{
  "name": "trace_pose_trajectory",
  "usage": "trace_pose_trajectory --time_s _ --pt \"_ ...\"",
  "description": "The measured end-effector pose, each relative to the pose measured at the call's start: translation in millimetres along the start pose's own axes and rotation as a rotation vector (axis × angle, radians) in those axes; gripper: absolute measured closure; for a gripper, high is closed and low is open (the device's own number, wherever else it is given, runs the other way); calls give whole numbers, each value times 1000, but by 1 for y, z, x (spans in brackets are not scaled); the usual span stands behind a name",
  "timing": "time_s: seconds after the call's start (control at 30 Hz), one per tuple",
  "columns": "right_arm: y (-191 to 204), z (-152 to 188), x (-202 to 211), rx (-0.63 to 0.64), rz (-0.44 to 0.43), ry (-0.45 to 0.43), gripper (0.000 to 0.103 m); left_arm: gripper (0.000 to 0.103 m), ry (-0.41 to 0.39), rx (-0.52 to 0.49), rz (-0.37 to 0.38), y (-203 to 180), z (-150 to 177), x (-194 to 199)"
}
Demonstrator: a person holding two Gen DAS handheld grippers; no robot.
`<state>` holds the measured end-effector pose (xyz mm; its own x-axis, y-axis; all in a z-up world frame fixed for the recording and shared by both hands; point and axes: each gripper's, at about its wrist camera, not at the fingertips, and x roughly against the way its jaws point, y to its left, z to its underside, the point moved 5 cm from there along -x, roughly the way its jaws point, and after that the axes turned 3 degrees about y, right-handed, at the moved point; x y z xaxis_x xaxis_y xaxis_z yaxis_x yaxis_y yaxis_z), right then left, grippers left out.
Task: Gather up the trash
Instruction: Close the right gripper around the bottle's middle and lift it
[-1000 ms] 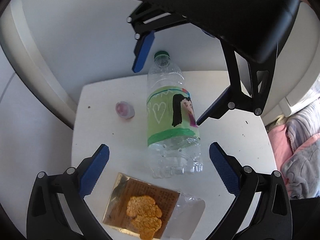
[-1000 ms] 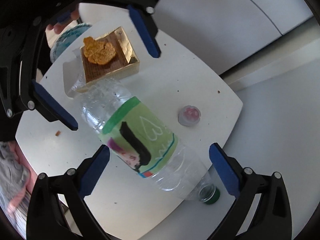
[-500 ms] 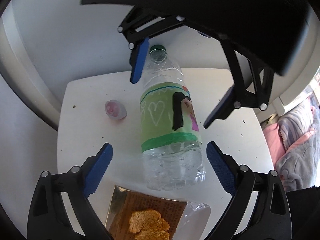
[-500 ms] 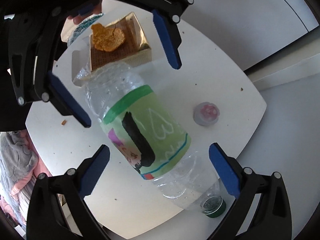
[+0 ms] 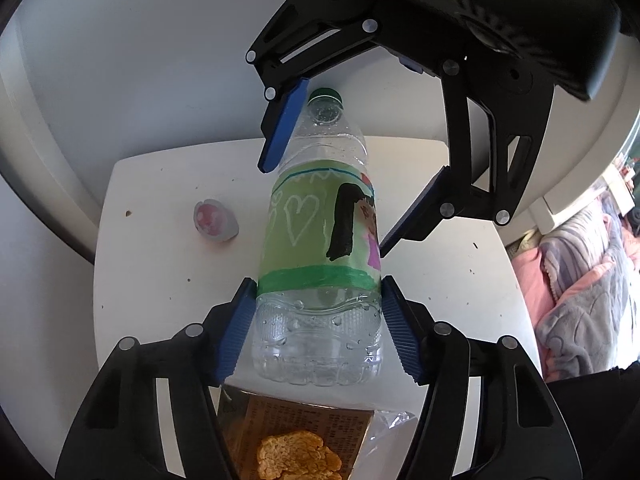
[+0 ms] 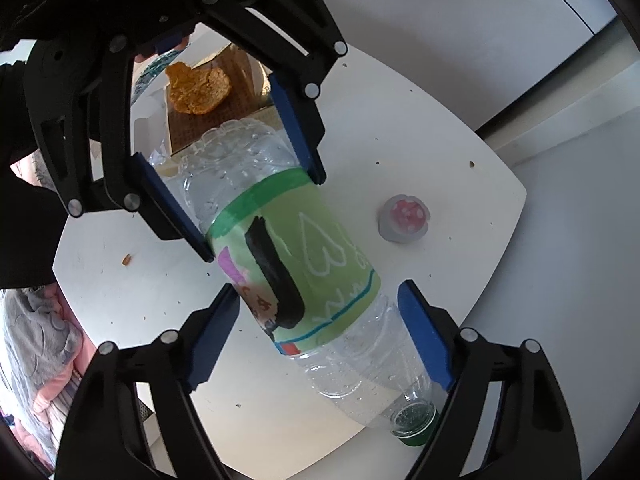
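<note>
Left gripper (image 5: pixel 318 328): jaws closed against the lower body of the plastic bottle (image 5: pixel 320 248) lying mid-table (image 5: pixel 160 280). Right gripper (image 6: pixel 320 340): jaws spread wide, straddling the bottle's upper half, no contact seen.

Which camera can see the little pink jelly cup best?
The right wrist view: the jelly cup sits in the open on the white table, showing its pink top and clear sides. In the left wrist view the cup is also unhidden, but looks blurrier.
</note>
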<state>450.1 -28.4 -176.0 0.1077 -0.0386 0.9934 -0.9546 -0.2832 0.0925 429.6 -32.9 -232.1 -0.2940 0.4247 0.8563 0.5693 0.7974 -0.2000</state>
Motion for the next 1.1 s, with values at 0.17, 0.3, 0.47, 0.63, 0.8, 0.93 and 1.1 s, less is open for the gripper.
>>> trace_pose_trajectory --time_s 0.17,0.3,0.47,0.63,0.8,0.93,1.1 --pt "10 4 11 -37 7 -9 29 43 -7 -38 -16 -2 -6 10" --pt "16 1 28 -55 17 -16 34 43 -24 -39 -28 -4 -12 25" --pt "18 -1 38 -67 27 -26 36 43 -21 -39 -16 0 -14 36" --pt "25 -4 38 -33 43 -59 36 43 -4 -24 1 7 -7 35" --pt "31 -2 36 16 75 -91 34 43 12 -33 -5 7 -3 32" --pt "33 -2 27 55 85 -84 31 43 15 -37 4 7 -4 32" --pt "31 -1 24 71 72 -84 31 43 19 -39 -2 8 -3 32"
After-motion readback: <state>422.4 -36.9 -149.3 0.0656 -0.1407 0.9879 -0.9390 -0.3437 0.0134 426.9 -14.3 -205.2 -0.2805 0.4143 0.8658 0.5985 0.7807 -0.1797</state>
